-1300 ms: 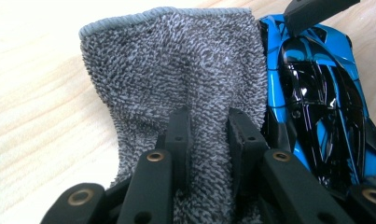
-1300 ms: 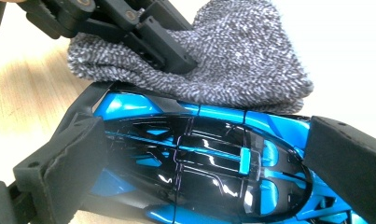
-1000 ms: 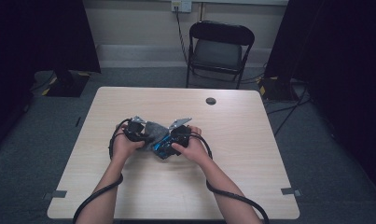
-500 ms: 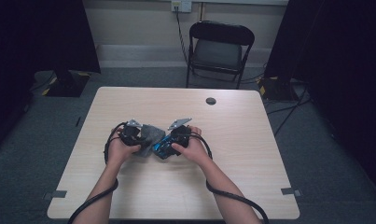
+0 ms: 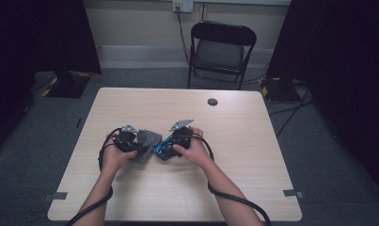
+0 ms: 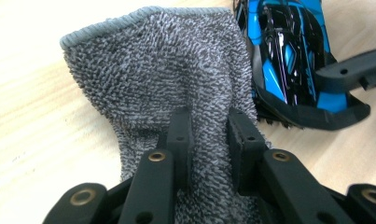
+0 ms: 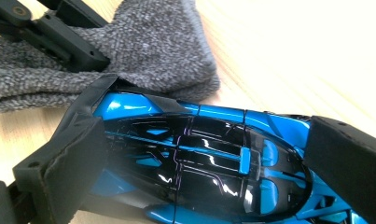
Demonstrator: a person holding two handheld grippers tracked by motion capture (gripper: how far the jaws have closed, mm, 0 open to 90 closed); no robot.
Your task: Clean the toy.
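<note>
The right gripper (image 7: 199,163) clamps its fingers on the blue toy car (image 7: 195,158), steadying it on the desk (image 5: 234,117) so the left gripper (image 6: 206,135), fingers pinching the grey cloth (image 6: 162,70), can wipe it.

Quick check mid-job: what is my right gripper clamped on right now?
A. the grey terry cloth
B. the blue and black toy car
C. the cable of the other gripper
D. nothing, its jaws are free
B: in the right gripper view the right gripper has a pad pressed on each end of the blue and black toy car, while the grey cloth is pinched by the left gripper.
</note>
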